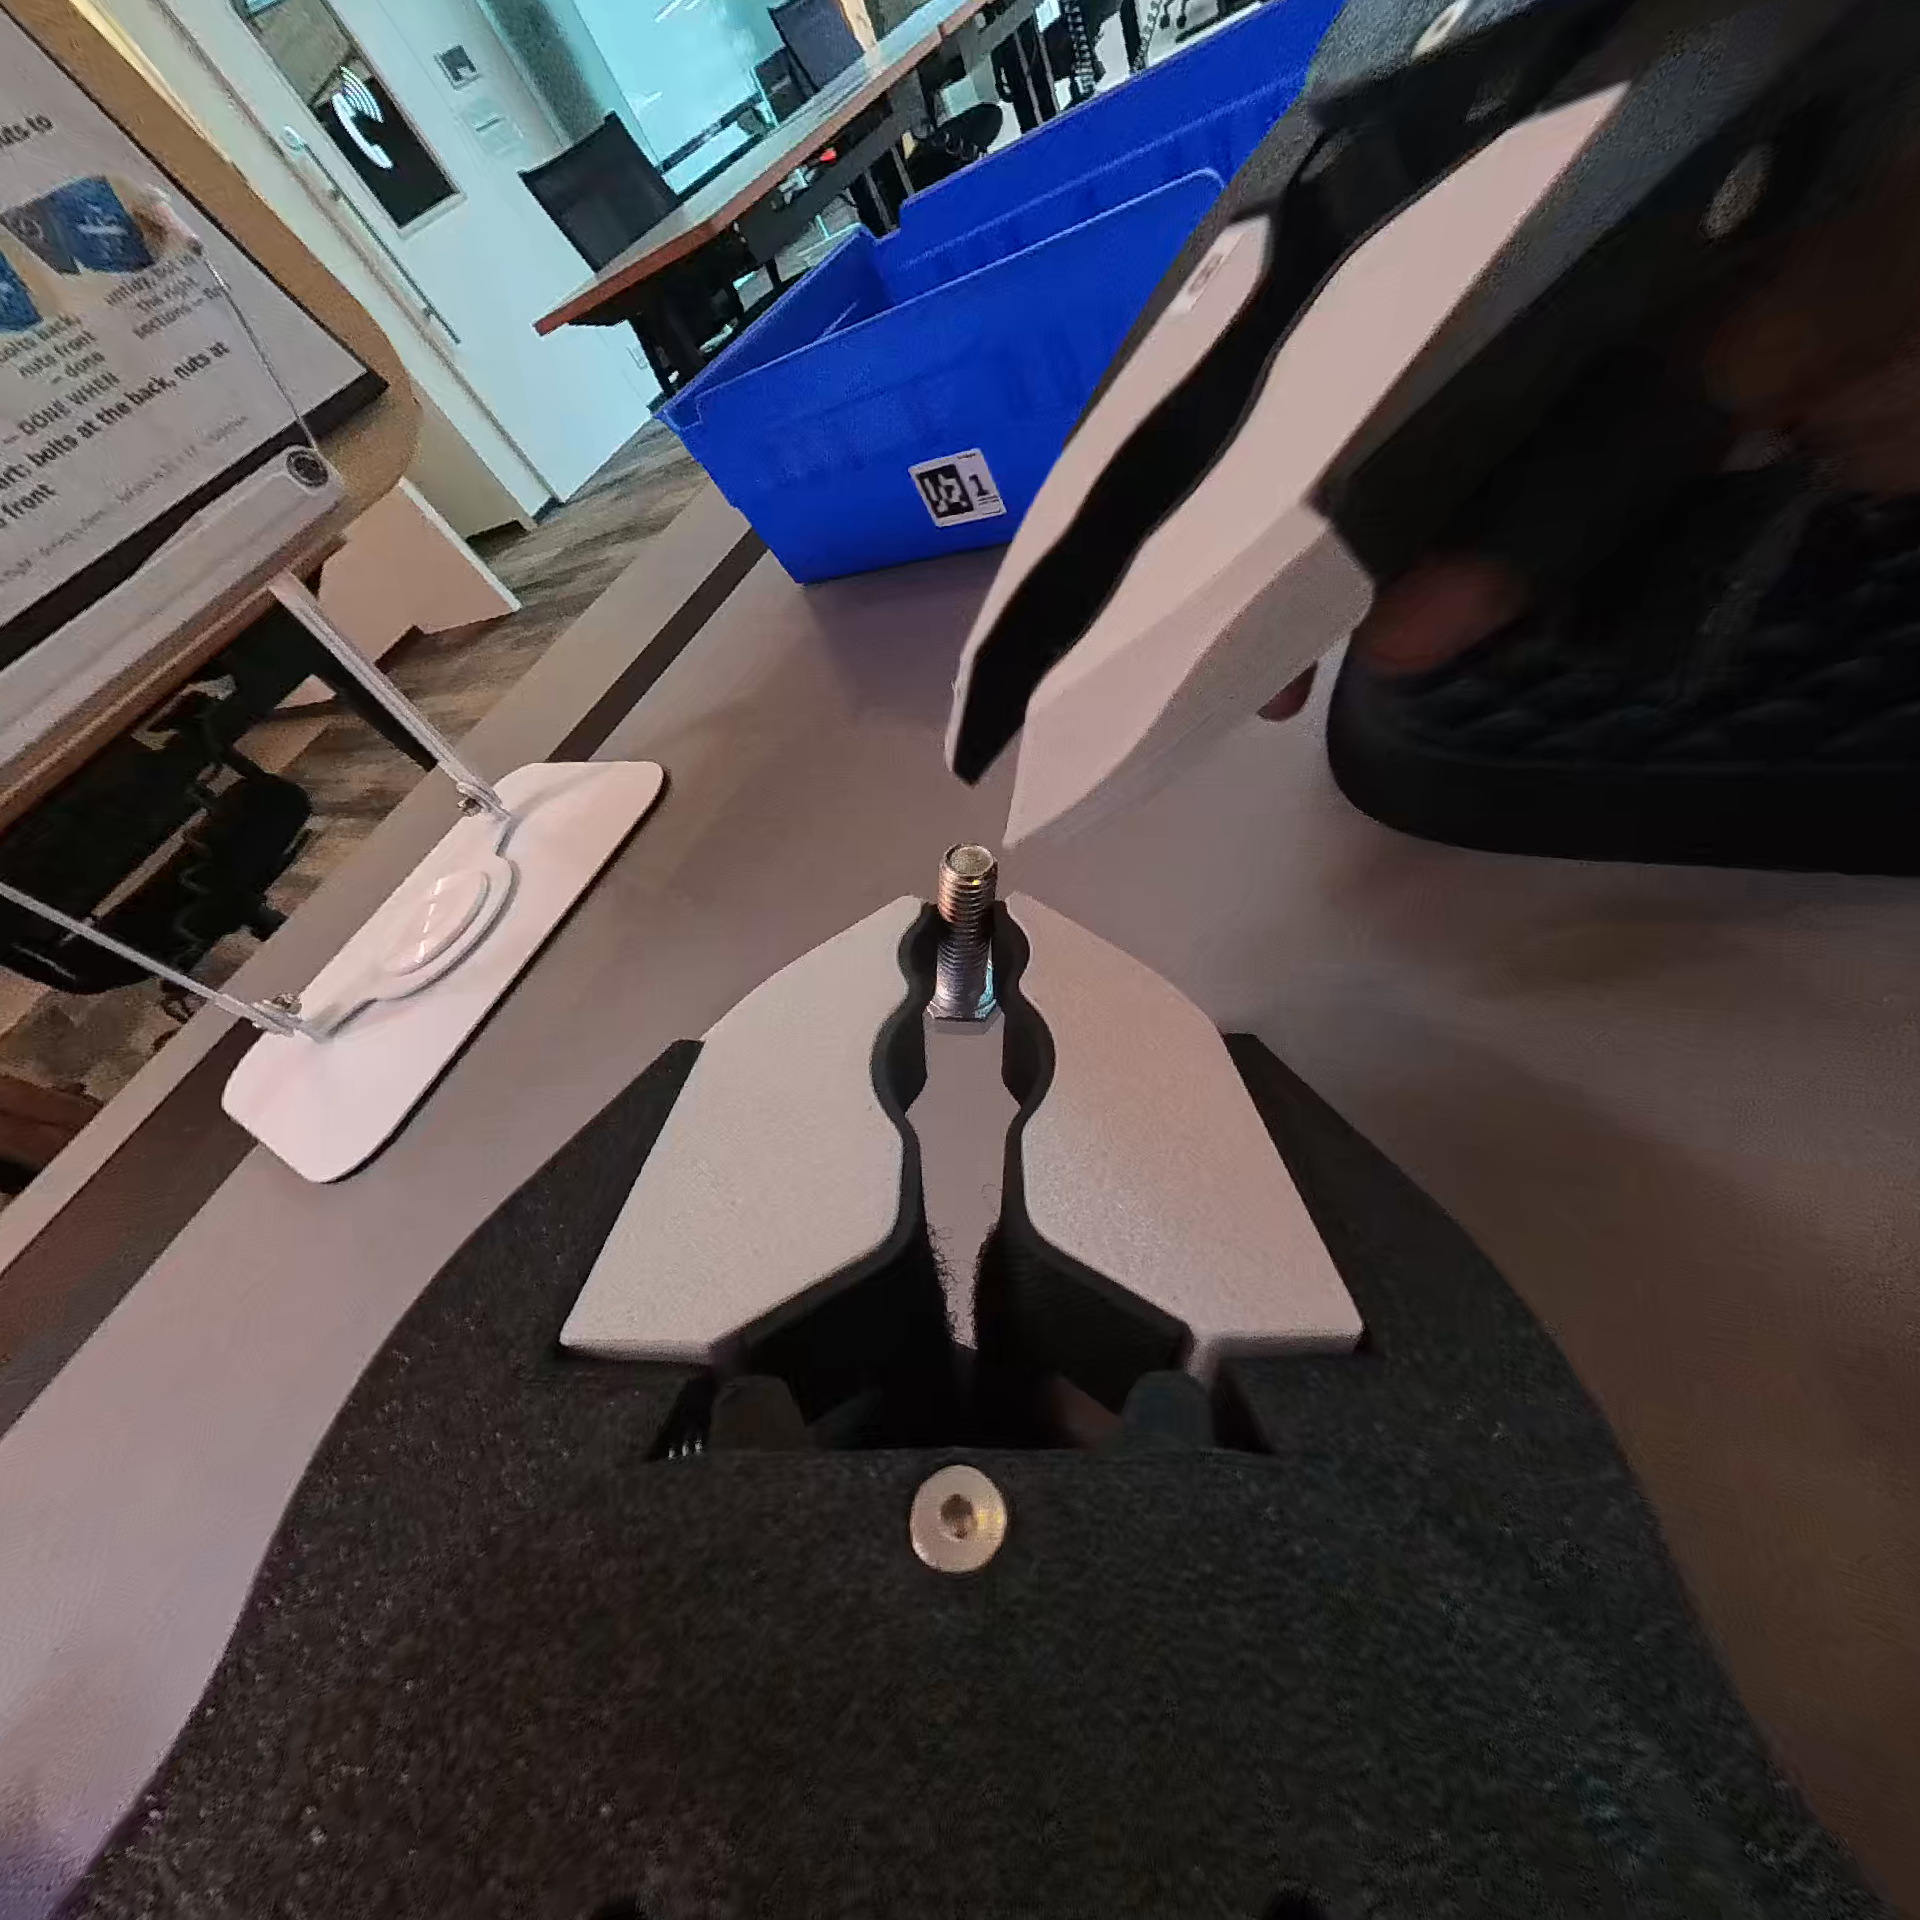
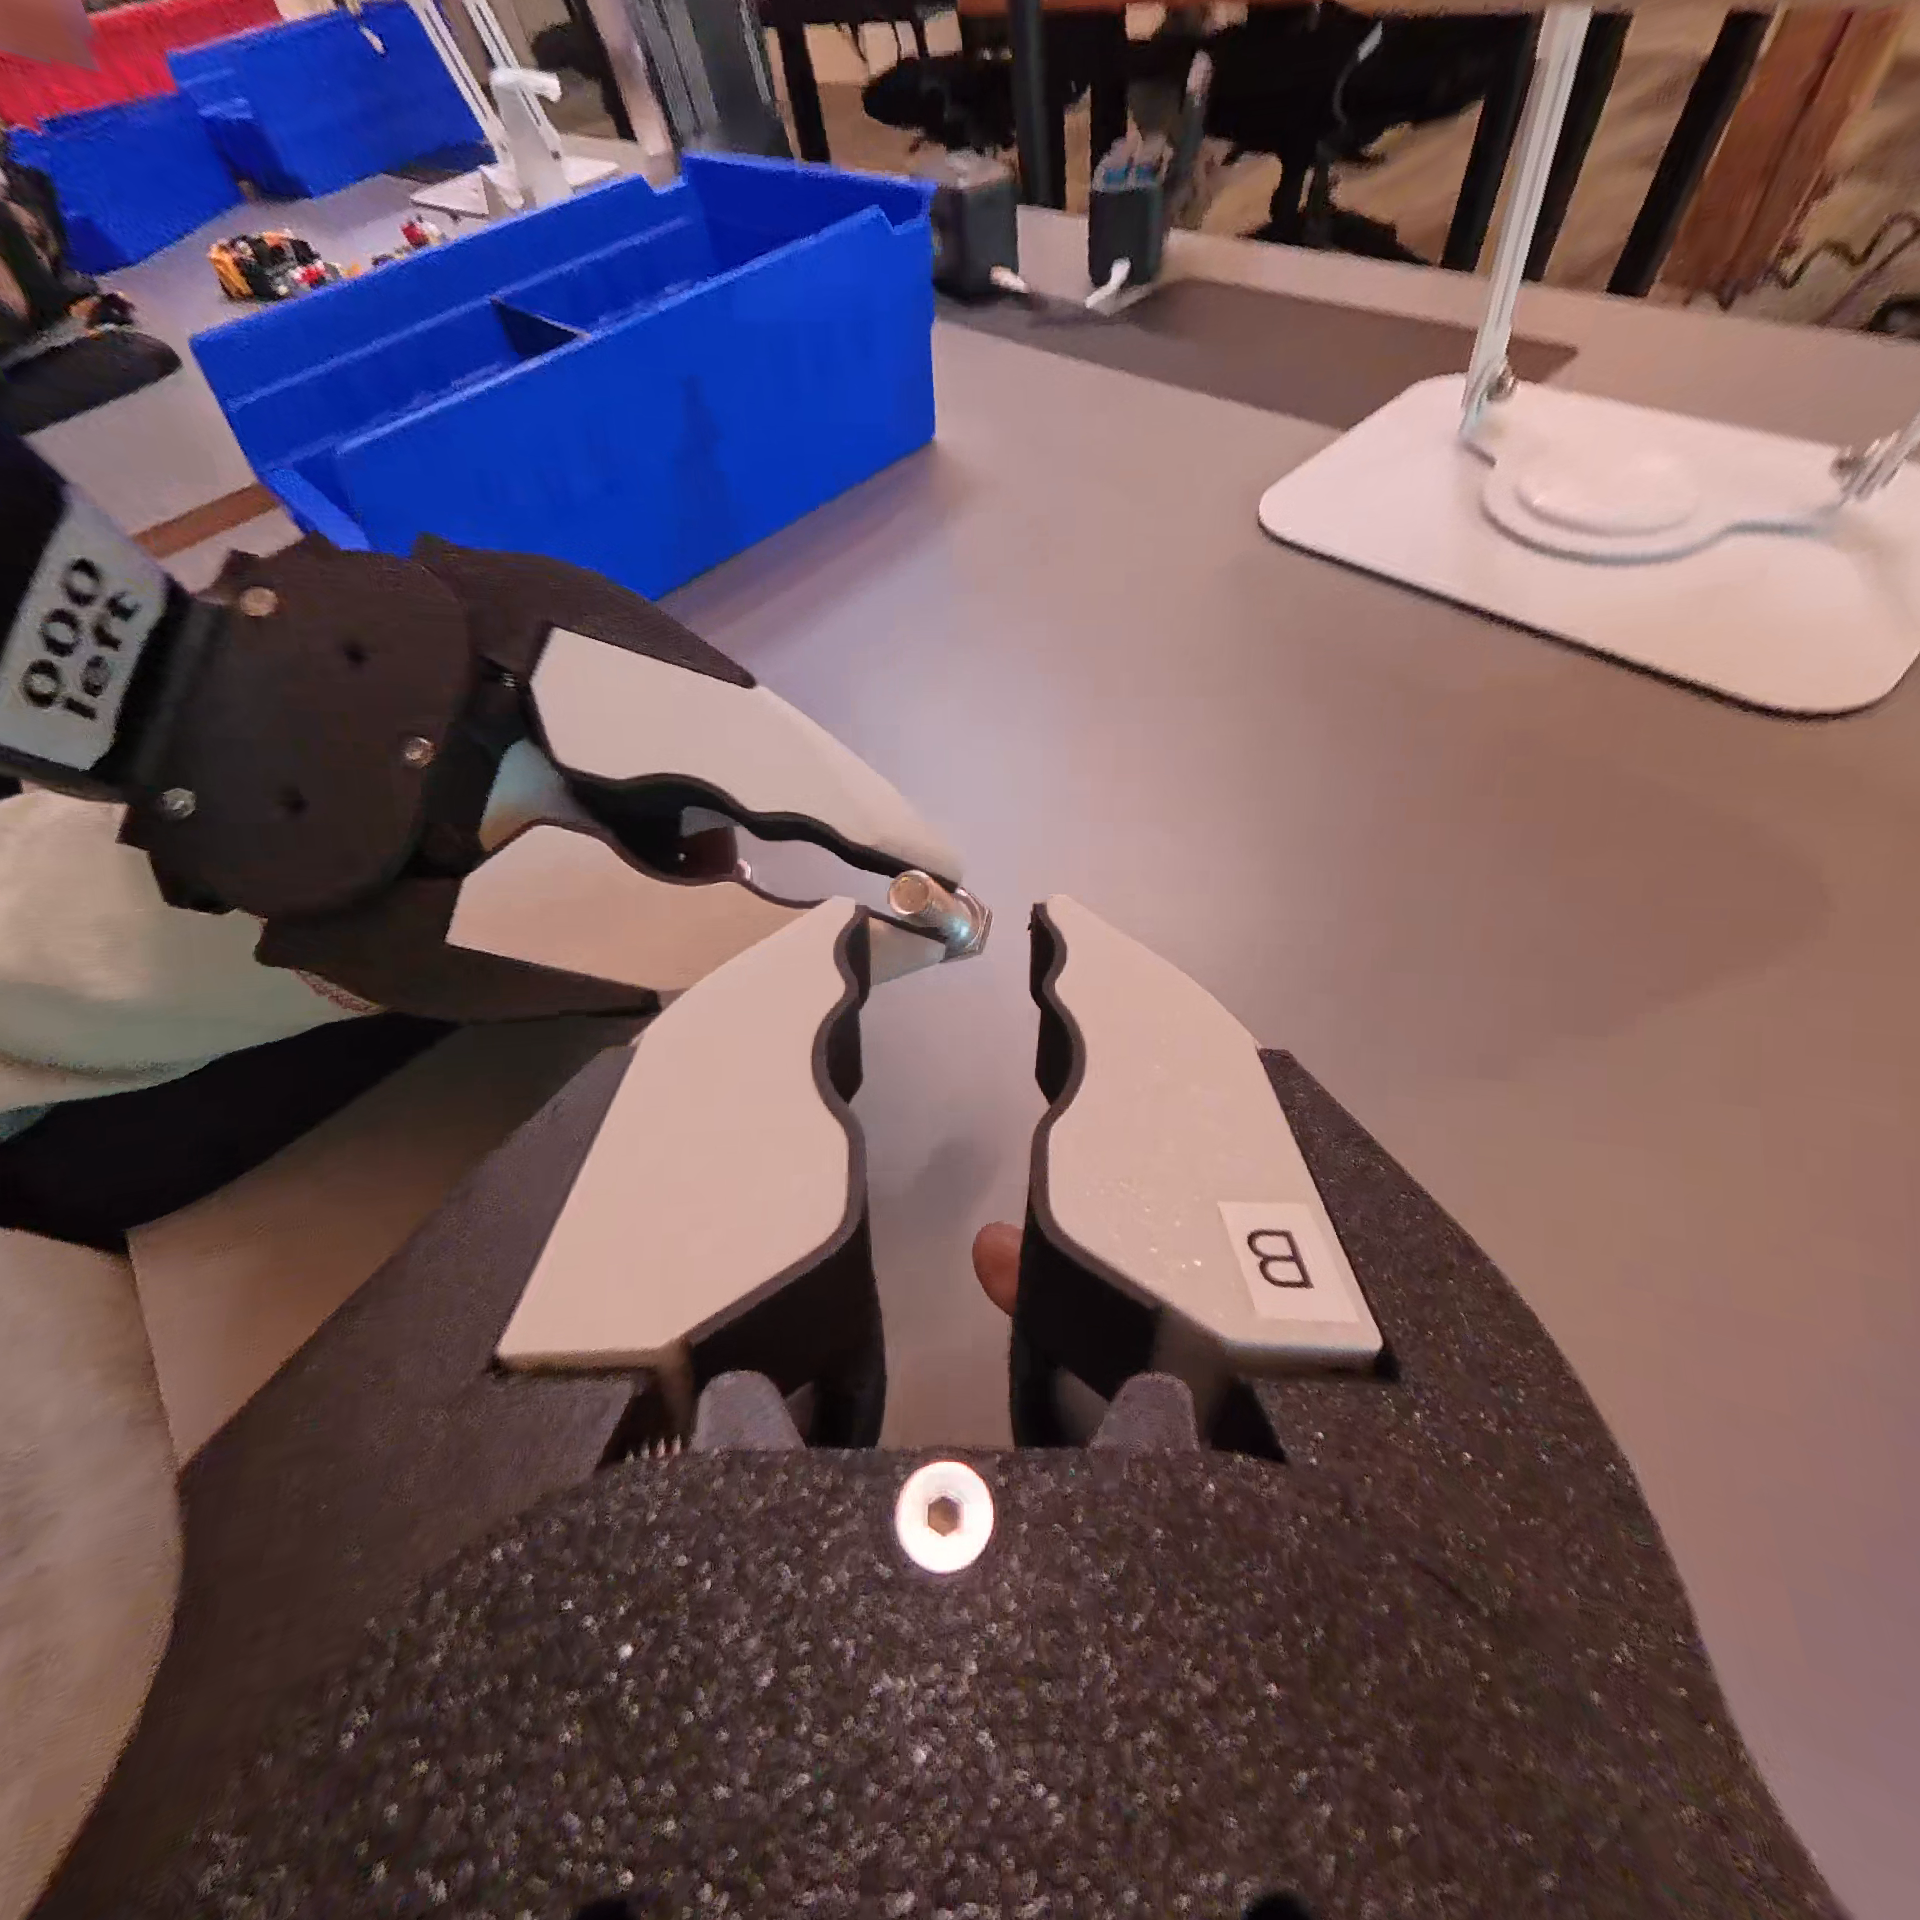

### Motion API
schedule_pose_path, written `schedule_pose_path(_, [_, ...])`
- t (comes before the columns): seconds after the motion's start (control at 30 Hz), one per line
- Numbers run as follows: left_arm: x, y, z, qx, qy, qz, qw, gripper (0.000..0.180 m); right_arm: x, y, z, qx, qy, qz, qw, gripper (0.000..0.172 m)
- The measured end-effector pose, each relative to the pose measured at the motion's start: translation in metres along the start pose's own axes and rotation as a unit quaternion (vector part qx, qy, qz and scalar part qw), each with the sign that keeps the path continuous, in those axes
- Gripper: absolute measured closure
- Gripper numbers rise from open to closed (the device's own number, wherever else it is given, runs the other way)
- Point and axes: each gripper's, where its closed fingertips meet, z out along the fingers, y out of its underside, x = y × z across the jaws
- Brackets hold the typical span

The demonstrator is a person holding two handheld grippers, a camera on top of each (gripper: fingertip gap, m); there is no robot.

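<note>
My left gripper (image 1: 966, 909) is shut on a small metal bolt (image 1: 966, 935). It grips the threaded shaft, with the thread end pointing up past the fingertips and the hex head between the pads, above the grey table (image 1: 779, 675). The right wrist view shows the same bolt (image 2: 920, 899) pinched at the left gripper's tips (image 2: 935, 914). My right gripper (image 2: 945, 912) is open with nothing between its pads. In the left wrist view it (image 1: 992, 805) hangs just above the bolt's thread end and does not touch it.
A blue divided bin (image 1: 935, 364) stands on the table beyond the grippers and also shows in the right wrist view (image 2: 582, 416). A white stand base (image 1: 447, 966) with clear legs holds a printed sign (image 1: 135, 364) at the left. More blue bins and small parts (image 2: 270, 260) lie farther back. Only a small space, under 4 cm, lies between the two pairs of fingers.
</note>
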Motion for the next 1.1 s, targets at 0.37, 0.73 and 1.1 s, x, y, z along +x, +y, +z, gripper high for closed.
schedule_pose_path(0.37, [0.004,0.004,0.001,-0.027,-0.018,0.075,0.997,0.172,-0.007,0.008,0.009,-0.032,-0.015,0.013,0.999,0.151])
schedule_pose_path(0.73, [0.003,0.004,0.001,-0.012,0.011,0.021,1.0,0.155,-0.002,0.005,0.001,-0.038,-0.026,0.001,0.999,0.163])
schedule_pose_path(1.1, [0.015,0.005,0.003,-0.005,0.058,-0.025,0.998,0.148,-0.018,-0.017,-0.009,0.016,-0.094,0.037,0.995,0.163])
